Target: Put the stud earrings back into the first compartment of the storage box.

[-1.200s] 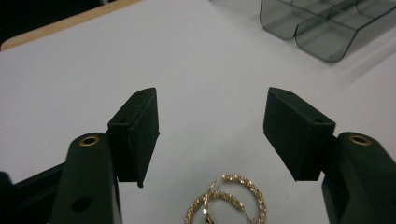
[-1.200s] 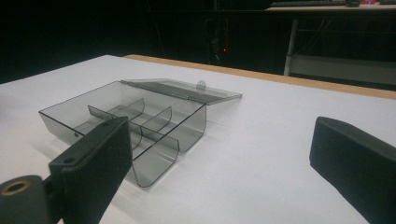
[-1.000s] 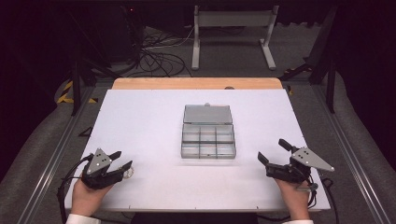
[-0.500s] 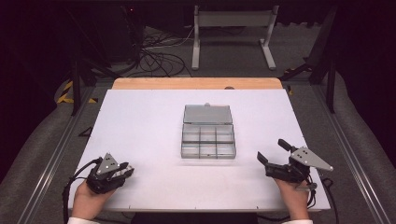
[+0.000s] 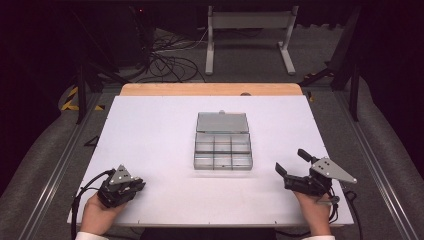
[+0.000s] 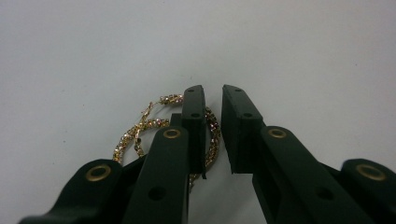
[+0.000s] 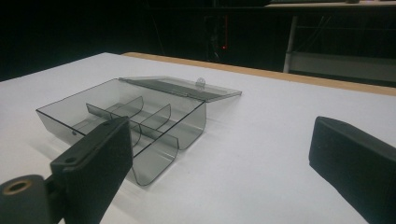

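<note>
Two gold hoop earrings (image 6: 140, 130) set with small stones lie on the white table. My left gripper (image 6: 212, 100) points down at them. Its jaws stand a narrow gap apart, and one hoop's rim runs under the left jaw and into that gap. White table shows between the rim and the other jaw. In the high view this gripper (image 5: 131, 187) is at the near left of the table (image 5: 150, 130). My right gripper (image 5: 289, 160) rests wide open at the near right, holding nothing, and faces a clear grey compartment box (image 7: 126, 121) with its lid laid back.
The box (image 5: 222, 147) sits mid-table, its several compartments looking bare. A wooden strip (image 5: 210, 89) edges the table's far side. Beyond it stand a metal frame (image 5: 250, 30) and loose cables (image 5: 165, 60) on the dark floor.
My left gripper has tipped nose-down toward the table, shifted slightly toward the near edge, and its jaws have narrowed. The right gripper and the box have stayed put.
</note>
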Available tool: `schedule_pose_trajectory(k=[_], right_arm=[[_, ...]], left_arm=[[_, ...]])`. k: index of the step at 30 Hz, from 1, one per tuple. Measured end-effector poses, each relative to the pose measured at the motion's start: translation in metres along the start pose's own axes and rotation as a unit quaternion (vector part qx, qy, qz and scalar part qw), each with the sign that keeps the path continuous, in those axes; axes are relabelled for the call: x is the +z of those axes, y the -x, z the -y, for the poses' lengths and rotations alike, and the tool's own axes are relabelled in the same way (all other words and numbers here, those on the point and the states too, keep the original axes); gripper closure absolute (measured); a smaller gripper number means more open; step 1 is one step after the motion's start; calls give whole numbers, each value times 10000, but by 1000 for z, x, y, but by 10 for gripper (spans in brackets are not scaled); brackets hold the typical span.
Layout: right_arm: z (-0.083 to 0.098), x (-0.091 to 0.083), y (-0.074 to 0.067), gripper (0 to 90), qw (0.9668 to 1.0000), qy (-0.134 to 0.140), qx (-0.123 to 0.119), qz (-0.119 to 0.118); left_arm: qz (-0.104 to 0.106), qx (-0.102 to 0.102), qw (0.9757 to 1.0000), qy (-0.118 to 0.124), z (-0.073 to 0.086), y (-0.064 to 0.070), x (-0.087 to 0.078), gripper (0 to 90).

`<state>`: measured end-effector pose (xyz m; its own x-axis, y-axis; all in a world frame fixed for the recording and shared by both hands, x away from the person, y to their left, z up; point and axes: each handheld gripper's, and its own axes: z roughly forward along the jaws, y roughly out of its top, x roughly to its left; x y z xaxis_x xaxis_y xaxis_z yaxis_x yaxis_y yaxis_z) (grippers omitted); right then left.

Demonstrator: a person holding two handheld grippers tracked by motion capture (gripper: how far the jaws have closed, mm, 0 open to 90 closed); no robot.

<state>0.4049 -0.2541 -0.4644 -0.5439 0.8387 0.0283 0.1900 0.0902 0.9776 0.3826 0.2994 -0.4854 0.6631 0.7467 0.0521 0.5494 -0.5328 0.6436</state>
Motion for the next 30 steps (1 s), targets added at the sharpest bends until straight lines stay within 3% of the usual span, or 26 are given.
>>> schedule_pose_trajectory(k=[1, 8, 14, 22, 30], right_arm=[[0, 0, -1, 72, 10000, 9, 29, -6], [0, 1, -2, 72, 10000, -6, -27, -31], [0, 2, -2, 73, 10000, -18, -25, -33], [0, 2, -1, 73, 10000, -35, -11, -37], [1, 5, -2, 71, 9999, -141, -49, -80]], left_arm=[[49, -100, 9999, 30, 1, 0, 1, 802], [-56, -87, 9999, 26, 0, 3, 1, 857], [-136, 59, 9999, -28, -2, 4, 1, 861], [-171, 58, 9991, 375, -11, 6, -2, 861], [10, 162, 9974, 700, -30, 11, -2, 861]])
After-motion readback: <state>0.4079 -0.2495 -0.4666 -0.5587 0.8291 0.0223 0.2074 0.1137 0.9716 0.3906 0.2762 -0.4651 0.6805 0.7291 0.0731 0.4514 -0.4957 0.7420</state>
